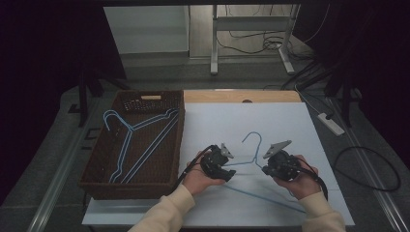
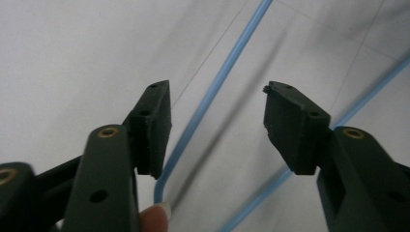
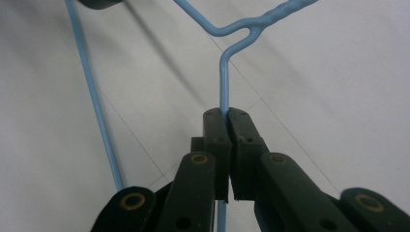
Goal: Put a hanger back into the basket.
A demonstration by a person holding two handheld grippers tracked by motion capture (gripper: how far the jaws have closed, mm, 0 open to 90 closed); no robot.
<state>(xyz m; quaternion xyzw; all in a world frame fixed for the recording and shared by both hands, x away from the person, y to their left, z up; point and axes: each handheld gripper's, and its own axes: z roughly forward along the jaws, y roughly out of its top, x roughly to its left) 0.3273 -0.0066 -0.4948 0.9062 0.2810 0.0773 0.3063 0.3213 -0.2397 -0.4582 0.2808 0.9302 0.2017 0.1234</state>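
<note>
A light blue wire hanger (image 1: 253, 139) lies on the white table sheet (image 1: 285, 121), its hook pointing away from me. My right gripper (image 1: 267, 169) is shut on the hanger's right shoulder wire (image 3: 224, 82), just below the twisted neck. My left gripper (image 1: 228, 174) sits over the left shoulder. In the left gripper view its jaws (image 2: 217, 125) stand apart with the blue wire (image 2: 212, 92) running between them, nearer the left pad, and neither pad presses on it. The hanger's bent corner (image 2: 159, 191) shows close to a fingertip.
A dark woven basket (image 1: 145, 99) stands at the table's left, holding two more blue hangers (image 1: 140, 140). A wooden strip (image 1: 241, 95) edges the far side. On the floor to the right lie a power strip (image 1: 331, 123) and cables (image 1: 367, 169).
</note>
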